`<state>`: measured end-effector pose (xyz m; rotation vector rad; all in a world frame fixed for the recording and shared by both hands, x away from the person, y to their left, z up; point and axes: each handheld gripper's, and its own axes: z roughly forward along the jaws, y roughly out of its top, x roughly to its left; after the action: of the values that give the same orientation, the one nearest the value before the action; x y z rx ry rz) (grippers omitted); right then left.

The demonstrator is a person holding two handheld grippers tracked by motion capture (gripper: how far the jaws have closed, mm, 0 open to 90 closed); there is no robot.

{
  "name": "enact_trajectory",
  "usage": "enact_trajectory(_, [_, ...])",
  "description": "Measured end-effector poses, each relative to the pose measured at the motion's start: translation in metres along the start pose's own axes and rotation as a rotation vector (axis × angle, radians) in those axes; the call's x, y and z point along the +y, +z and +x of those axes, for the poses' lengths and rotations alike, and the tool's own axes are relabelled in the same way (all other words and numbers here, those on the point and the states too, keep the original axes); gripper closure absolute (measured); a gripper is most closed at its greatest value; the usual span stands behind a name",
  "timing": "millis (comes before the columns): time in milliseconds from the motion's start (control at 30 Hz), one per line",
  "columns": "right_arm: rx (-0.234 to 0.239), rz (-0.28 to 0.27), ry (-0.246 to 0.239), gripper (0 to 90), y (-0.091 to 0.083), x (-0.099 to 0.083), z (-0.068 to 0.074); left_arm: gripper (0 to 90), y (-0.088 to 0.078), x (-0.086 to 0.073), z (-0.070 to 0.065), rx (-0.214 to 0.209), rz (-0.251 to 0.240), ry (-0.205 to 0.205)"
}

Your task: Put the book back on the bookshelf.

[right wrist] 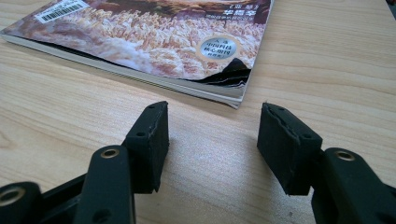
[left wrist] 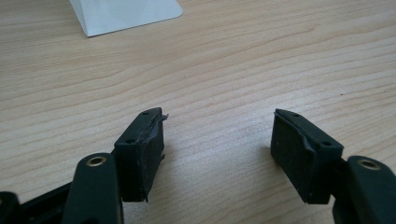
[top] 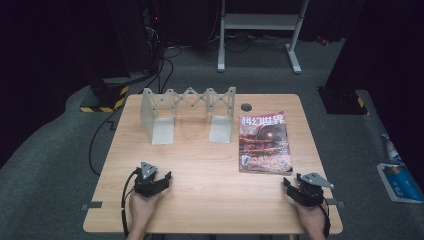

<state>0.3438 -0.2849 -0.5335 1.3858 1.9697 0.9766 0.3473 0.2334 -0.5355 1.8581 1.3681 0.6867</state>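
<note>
A magazine [top: 264,143] with a reddish cover lies flat on the right half of the wooden table [top: 205,165]. A grey expanding book rack [top: 187,112] with two end plates stands at the back left. My left gripper [top: 161,179] rests near the front left edge, open, with bare wood between its pads [left wrist: 142,149]; a corner of the rack's base [left wrist: 126,14] lies ahead of it. My right gripper [top: 289,182] rests at the front right, open, just short of the magazine's near corner [right wrist: 233,91]. Nothing is between its fingertips [right wrist: 152,140].
A round cable hole [top: 246,107] sits in the table's back edge. On the floor beyond the table are a white metal stand [top: 260,30], cables and a yellow-black striped base [top: 105,100]. A blue and white packet [top: 400,180] lies on the floor at right.
</note>
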Motion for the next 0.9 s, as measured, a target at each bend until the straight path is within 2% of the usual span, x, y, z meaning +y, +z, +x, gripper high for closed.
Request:
enact_trajectory(300, [0.005, 0.021, 0.001, 46.9, -0.002, 0.002, -0.001, 32.7, 0.001, 0.001, 0.001, 0.001, -0.002, -0.003])
enact_trajectory(600, [0.016, 0.042, 0.048, 49.1, -0.003, 0.005, -0.004, 32.0, 0.001, 0.000, 0.001, -0.002, -0.001, -0.001])
enact_trajectory(900, [0.012, 0.026, 0.073, 50.5, -0.004, 0.011, -0.006, 34.0, -0.001, 0.000, 0.002, -0.005, 0.007, -0.001])
